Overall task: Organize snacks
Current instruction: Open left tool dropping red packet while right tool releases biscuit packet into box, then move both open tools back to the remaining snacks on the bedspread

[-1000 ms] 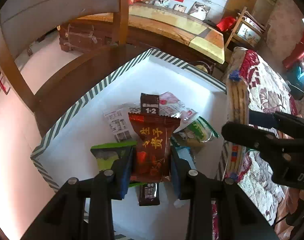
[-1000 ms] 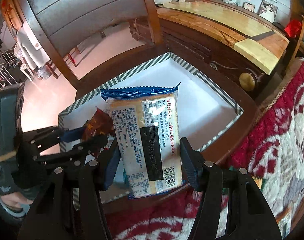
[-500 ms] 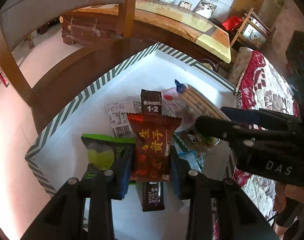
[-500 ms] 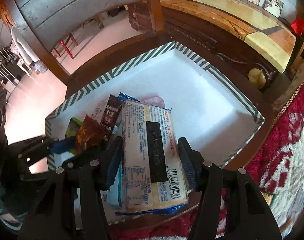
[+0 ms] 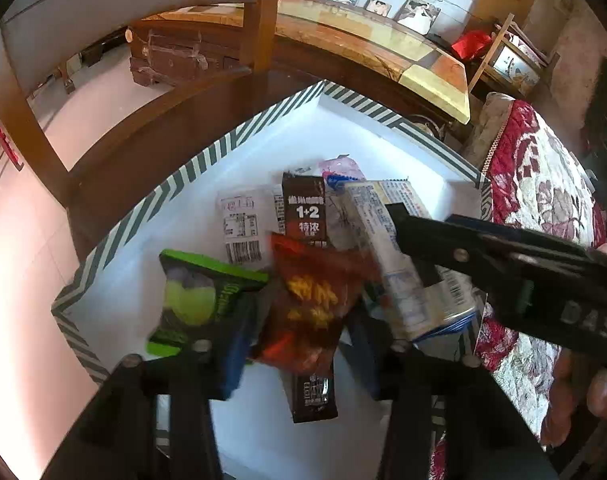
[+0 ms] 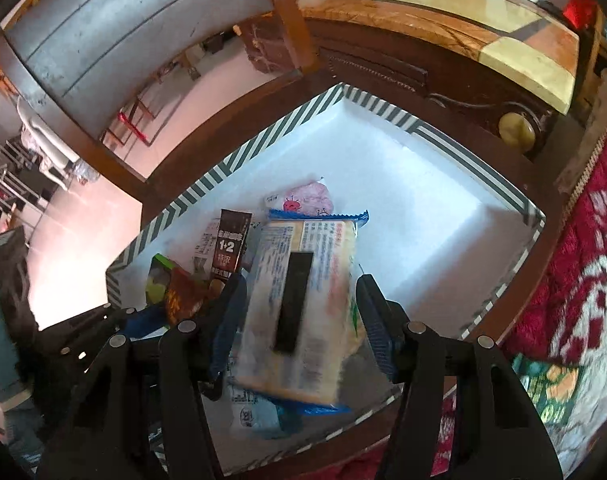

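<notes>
Biscuit pack (image 6: 303, 300) lengthwise between right hand-held gripper (image 6: 301, 312) pads, jaws opening, barcode end nearest camera

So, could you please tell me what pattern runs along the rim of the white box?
Dark green and white diagonal stripes on the rim, clearest in the right wrist view.

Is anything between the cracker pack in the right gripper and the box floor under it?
Yes. The cracker pack lies tilted atop other snacks in the striped box: a green-edged packet and a white-and-blue packet sit beneath its near end. The box's right half is bare.
</notes>
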The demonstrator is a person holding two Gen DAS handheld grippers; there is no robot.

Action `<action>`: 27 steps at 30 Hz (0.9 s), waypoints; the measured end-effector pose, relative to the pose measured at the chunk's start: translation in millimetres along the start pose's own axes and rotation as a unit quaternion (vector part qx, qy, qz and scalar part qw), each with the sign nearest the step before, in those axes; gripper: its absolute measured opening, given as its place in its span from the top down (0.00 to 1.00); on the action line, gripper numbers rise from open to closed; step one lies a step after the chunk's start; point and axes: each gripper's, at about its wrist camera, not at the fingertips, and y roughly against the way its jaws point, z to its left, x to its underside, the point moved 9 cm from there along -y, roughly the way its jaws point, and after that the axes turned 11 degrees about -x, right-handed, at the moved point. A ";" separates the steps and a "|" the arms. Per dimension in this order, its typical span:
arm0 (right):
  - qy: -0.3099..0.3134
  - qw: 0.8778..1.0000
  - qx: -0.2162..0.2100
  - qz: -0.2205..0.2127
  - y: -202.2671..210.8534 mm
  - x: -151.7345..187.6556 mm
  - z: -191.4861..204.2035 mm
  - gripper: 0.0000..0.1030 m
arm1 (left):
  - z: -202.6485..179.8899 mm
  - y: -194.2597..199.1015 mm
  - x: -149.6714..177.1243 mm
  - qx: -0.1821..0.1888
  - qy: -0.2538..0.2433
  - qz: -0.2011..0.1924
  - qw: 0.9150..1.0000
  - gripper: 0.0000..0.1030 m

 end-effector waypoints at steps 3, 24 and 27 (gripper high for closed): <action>-0.007 1.000 -0.007 -0.017 11.4 4.7 1.9 0.45 | -0.5 6.8 -1.6 0.001 0.002 -0.012 1.000 0.36; -0.067 0.993 0.031 -0.093 106.7 93.6 -29.8 0.45 | -54.7 59.0 26.7 -0.003 -0.064 -0.060 0.996 0.16; -0.077 0.991 0.042 -0.100 122.3 111.2 -39.8 0.44 | -70.1 68.5 32.4 0.004 -0.082 -0.067 0.994 0.16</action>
